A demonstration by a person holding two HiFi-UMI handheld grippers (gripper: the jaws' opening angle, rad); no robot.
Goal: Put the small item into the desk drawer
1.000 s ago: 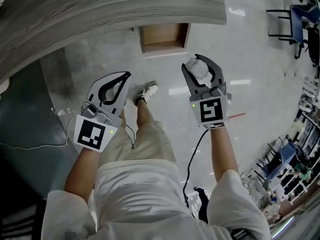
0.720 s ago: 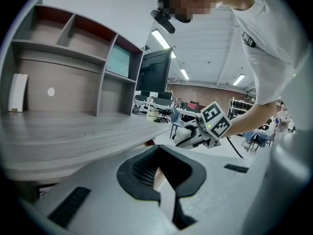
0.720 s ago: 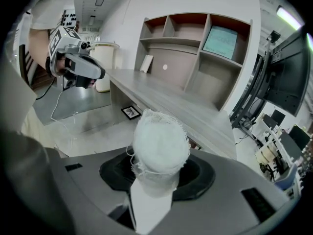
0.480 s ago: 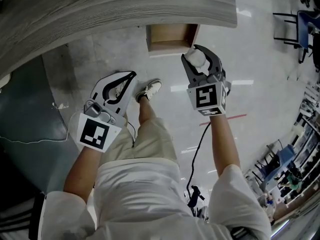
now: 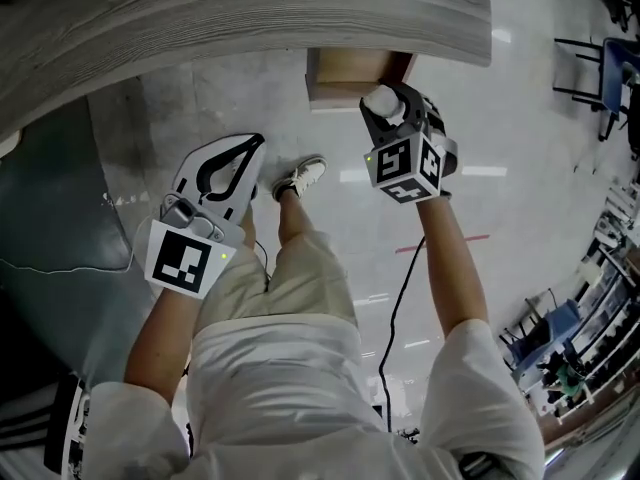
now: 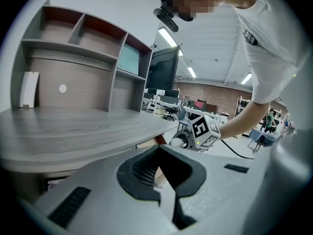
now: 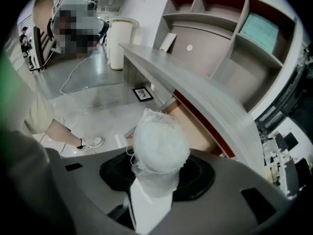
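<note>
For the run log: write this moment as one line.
right gripper: shut on white netted ball | drawer: open, ball not yet inside | left gripper: shut, empty

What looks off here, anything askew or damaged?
Nothing spilled or damaged. Only oddity: the white mesh-wrapped item, held in the jaws of the right gripper, has a frayed rim with loose threads. The drawer under the desk stands open, as the task needs.
</note>
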